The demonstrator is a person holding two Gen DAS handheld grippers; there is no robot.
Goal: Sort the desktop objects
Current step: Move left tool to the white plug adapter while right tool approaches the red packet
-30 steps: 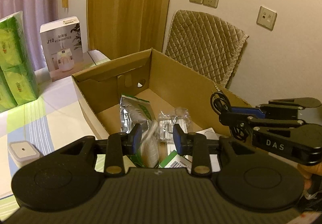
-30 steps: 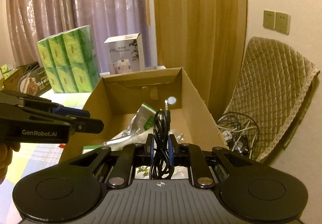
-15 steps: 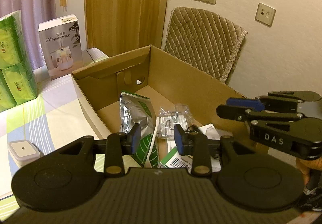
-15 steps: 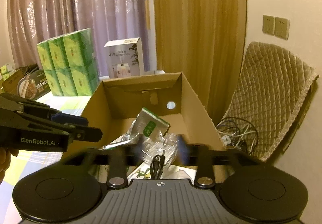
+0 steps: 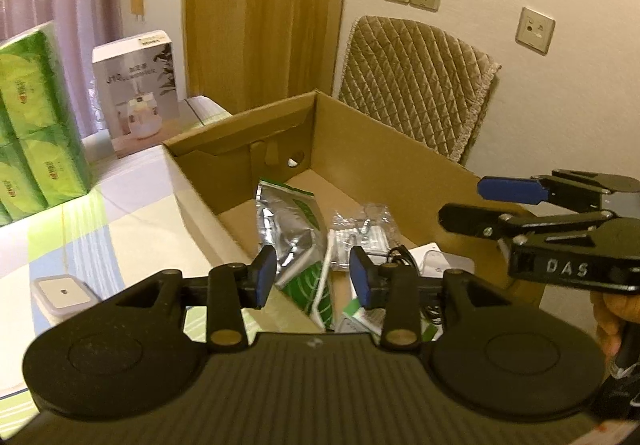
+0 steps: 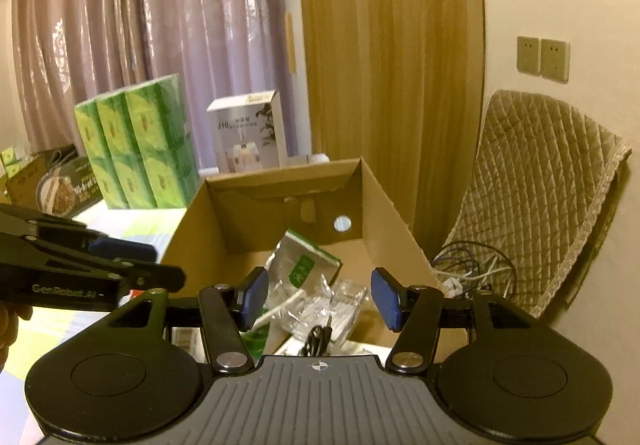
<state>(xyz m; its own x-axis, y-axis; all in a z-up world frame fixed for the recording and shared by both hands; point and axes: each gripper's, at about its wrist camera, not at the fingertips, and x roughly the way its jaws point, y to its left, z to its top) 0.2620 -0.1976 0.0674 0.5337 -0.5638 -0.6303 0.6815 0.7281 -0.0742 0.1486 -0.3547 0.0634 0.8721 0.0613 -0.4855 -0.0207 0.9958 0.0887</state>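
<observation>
An open cardboard box (image 5: 384,161) (image 6: 384,201) stands on the table. Inside lie a silver and green pouch (image 5: 286,221) (image 6: 302,265), clear plastic bags (image 5: 360,233) (image 6: 336,305), white packets and a coiled black cable (image 6: 318,337) (image 5: 400,257). My left gripper (image 5: 314,277) is open and empty above the box's near left wall. My right gripper (image 6: 320,299) is open and empty above the box, with the cable lying below it. It also shows at the right of the left wrist view (image 5: 480,205).
A small white square container (image 5: 62,291) sits on the striped tablecloth left of the box. Green tissue packs (image 6: 136,153) and a white humidifier carton (image 6: 248,133) stand behind. A quilted chair back (image 5: 416,81) and loose cables (image 6: 472,273) lie to the right.
My right gripper opened and let go of the black cable, which dropped into the box. Both grippers rose slightly. The left gripper stayed open.
</observation>
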